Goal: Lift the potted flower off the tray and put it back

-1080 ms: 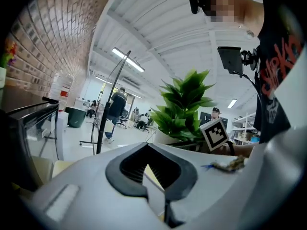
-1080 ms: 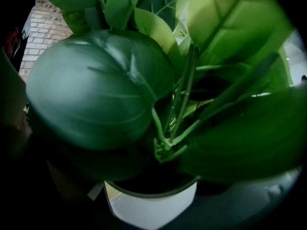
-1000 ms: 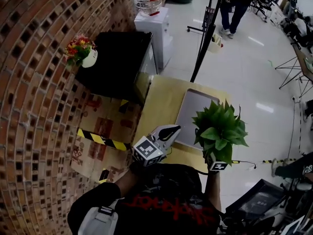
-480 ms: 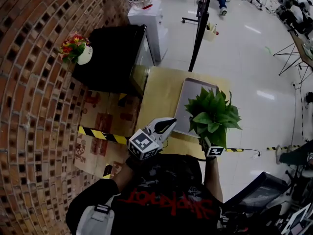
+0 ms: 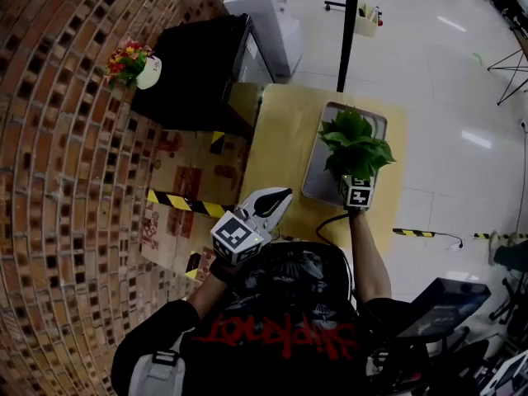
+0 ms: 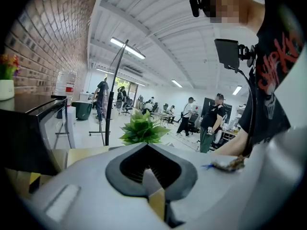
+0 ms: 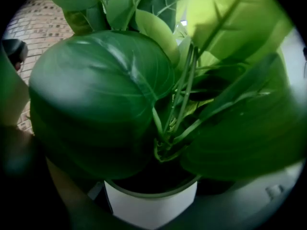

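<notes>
The potted plant (image 5: 353,143), with broad green leaves in a white pot (image 7: 151,200), is over the grey tray (image 5: 316,176) on the yellow table (image 5: 280,139). My right gripper (image 5: 356,181) is shut on the pot from the near side, and the leaves hide its jaws. Whether the pot stands on the tray is hidden by the foliage. My left gripper (image 5: 285,194) is shut and empty at the table's near left edge, apart from the tray. In the left gripper view the plant (image 6: 142,129) shows beyond the shut jaws.
A black cabinet (image 5: 194,73) stands left of the table, with a small pot of red and yellow flowers (image 5: 132,63) on it. A brick wall runs along the left. A black pole (image 5: 348,23) and a water dispenser (image 5: 268,7) stand beyond the table. Striped tape (image 5: 186,205) marks the floor.
My right gripper has carried the plant down and away from me, from high in the air to the tray. The left gripper has drifted a little and stays shut.
</notes>
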Tool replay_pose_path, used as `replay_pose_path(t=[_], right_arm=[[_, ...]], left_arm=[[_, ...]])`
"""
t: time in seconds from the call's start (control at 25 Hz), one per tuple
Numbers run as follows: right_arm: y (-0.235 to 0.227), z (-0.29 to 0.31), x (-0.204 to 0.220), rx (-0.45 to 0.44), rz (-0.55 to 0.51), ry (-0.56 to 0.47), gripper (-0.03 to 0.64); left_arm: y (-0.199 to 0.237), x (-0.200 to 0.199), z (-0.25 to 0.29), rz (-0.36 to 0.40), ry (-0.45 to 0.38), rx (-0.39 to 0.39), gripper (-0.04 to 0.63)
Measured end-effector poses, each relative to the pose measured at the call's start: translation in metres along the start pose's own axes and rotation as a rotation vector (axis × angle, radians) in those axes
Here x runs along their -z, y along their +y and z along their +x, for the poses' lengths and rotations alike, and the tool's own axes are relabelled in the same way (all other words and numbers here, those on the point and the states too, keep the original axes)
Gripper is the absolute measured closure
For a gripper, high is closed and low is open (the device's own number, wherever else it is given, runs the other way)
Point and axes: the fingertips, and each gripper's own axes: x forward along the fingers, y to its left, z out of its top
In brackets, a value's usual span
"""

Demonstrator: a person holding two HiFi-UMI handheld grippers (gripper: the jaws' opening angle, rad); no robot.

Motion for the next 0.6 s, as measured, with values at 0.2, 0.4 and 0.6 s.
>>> replay_pose_path(t=[0.2, 0.4, 0.6], right_arm=[[-0.019, 0.024, 0.023, 0.026, -0.008, 0.04, 0.054], [-0.012, 0.021, 0.018, -0.015, -0.04, 0.034, 0.032], [-0.012, 0.015, 0.053, -0.075, 0.019, 0.085, 0.025]], left_arm=[[-0.01, 0.008, 0.006, -0.023, 0.037, -0.051, 0.595], [-0.029, 0.011, 0.014, -0.052, 0.059, -0.088, 0.595], [-0.052, 0.028, 0.019, -0.098, 0.093, -0.084, 0.595]])
